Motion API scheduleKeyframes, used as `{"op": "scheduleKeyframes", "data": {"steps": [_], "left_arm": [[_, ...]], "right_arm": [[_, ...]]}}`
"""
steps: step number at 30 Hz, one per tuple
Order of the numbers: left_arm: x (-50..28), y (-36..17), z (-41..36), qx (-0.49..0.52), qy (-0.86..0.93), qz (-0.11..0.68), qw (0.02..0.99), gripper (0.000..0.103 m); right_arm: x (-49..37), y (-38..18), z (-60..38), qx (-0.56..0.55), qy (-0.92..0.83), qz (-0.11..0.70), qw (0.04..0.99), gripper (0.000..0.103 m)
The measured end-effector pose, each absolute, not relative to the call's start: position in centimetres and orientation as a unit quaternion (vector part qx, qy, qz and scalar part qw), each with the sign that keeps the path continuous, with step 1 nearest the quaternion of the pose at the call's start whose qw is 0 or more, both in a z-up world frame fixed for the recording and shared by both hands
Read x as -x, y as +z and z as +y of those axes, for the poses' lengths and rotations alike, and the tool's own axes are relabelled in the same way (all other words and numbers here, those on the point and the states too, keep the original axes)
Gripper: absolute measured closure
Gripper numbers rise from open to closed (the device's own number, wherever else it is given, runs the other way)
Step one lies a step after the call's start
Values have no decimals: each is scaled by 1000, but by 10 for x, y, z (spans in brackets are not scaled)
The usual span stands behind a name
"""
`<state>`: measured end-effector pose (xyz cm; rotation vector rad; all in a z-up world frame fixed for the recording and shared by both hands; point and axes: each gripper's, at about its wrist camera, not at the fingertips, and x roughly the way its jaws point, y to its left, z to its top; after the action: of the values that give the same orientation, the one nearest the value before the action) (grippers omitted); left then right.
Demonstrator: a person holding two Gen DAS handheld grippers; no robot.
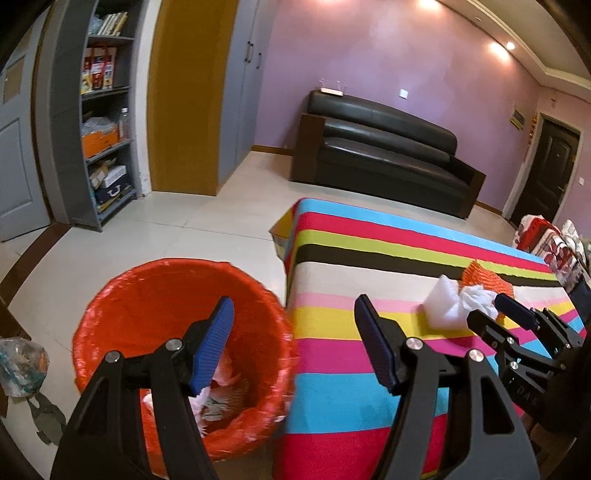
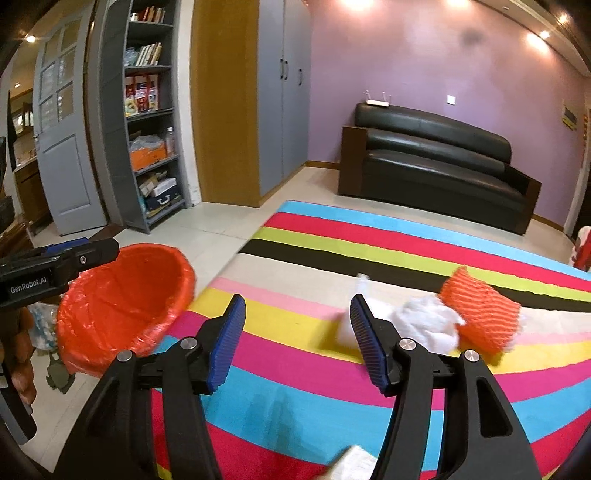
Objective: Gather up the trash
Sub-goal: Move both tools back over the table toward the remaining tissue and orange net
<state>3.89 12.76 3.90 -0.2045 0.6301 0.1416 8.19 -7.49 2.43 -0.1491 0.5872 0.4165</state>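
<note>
My left gripper (image 1: pixel 295 343) hangs released and empty, its left finger above the red-lined trash bin (image 1: pixel 147 291). My right gripper (image 2: pixel 297 339) is also spread with nothing between its pads; crumpled white tissue (image 2: pixel 424 325) and an orange foam net (image 2: pixel 480 314) lie just ahead and right of it on the striped table (image 2: pixel 295 387).

Striped table (image 2: pixel 332 387) bearing white wads (image 2: pixel 424 325), orange netting (image 2: pixel 480 314)

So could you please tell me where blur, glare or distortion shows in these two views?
Left wrist view: strong fisheye bending, ceiling spotlights flare, the orange bin fairly sharp. Right wrist view: the white crumpled trash and the bin's rim smear with motion; spotlights glare along the top.
</note>
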Motion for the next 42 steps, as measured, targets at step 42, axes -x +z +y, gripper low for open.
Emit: {"op": "scheduleKeyframes", "data": {"steps": [42], "left_arm": [[-54, -44, -75, -3, -130, 399, 908, 50]], "right_arm": [[-96, -11, -240, 53, 102, 324, 939, 40]]}}
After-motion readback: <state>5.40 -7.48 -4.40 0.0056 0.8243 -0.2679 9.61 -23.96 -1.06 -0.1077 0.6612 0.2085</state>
